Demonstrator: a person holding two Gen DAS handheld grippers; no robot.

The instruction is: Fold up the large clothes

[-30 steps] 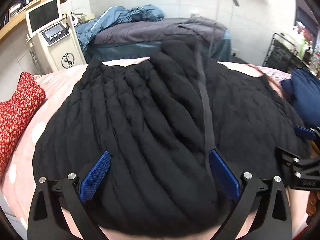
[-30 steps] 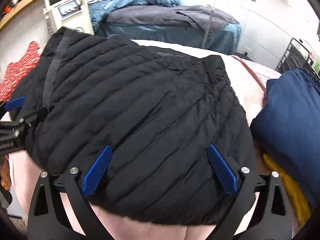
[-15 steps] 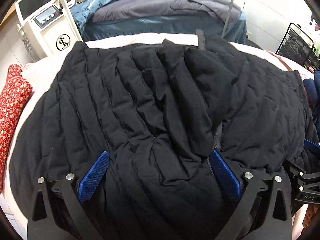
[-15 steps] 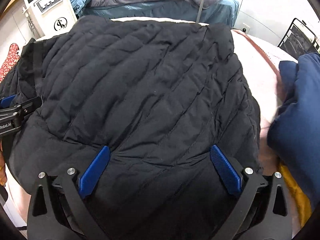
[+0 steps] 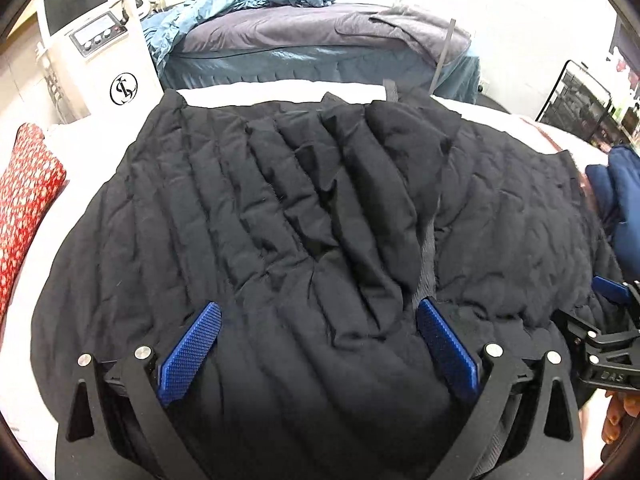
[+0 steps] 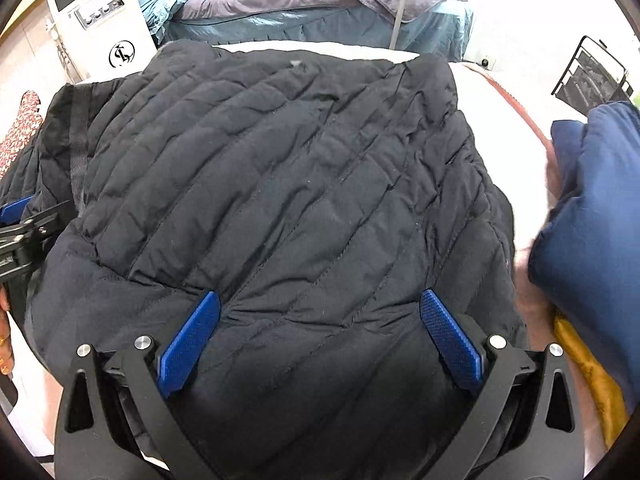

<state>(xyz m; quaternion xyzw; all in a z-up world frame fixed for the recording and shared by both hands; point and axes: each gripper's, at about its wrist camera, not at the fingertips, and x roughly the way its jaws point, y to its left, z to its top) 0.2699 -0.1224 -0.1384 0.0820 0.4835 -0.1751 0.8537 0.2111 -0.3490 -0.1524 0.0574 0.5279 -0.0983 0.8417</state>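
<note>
A large black quilted jacket [image 5: 280, 220] lies spread on the pink bed and fills both views; it also shows in the right wrist view [image 6: 288, 200]. My left gripper [image 5: 318, 344] is open, its blue pads wide apart over the jacket's near left part, beside the zip seam. My right gripper [image 6: 318, 340] is open over the jacket's near right part. Jacket fabric bulges between each pair of pads, and I cannot tell if they touch it. Each gripper shows at the edge of the other's view: the right one [image 5: 608, 332], the left one [image 6: 24, 232].
A red patterned cushion [image 5: 24, 200] lies at the left. A folded navy garment [image 6: 592, 220] with a yellow cloth [image 6: 584, 368] under it sits at the right. Behind the bed stand a white machine [image 5: 100, 52], a blue-covered bed [image 5: 312, 48] and a black wire rack [image 5: 580, 100].
Both grippers have come back and down toward the near edge. The raised jacket has dropped and now lies flatter on the bed. Both stay open.
</note>
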